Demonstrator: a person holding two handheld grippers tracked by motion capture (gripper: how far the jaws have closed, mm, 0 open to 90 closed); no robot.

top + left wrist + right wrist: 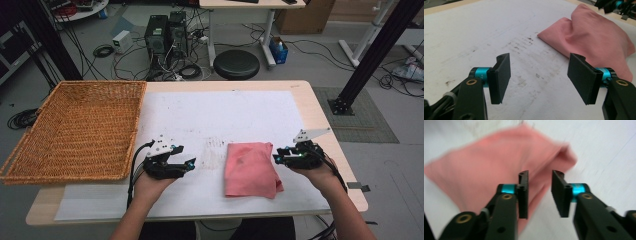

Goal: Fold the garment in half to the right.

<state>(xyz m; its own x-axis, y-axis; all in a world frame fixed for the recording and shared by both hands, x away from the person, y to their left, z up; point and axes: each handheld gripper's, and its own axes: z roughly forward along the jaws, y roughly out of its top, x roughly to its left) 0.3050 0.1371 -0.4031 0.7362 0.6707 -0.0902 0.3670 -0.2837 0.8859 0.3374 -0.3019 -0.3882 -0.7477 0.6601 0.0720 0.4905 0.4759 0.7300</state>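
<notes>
Your pink cloth (251, 170) is light, limp and folded, so pinch its near right edge with your right claw (539, 193), now parted and empty beside it, while your left claw (539, 78) waits released to the cloth's left.

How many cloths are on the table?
1. A pink cloth, folded, lies on the white sheet between the two hands, nearer to the right claw. The wicker basket at the left looks empty, though its near wall may hide something.

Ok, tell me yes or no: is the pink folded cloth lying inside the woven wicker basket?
No, the pink folded cloth lies on the white table cover, well to the right of the woven wicker basket.
</notes>
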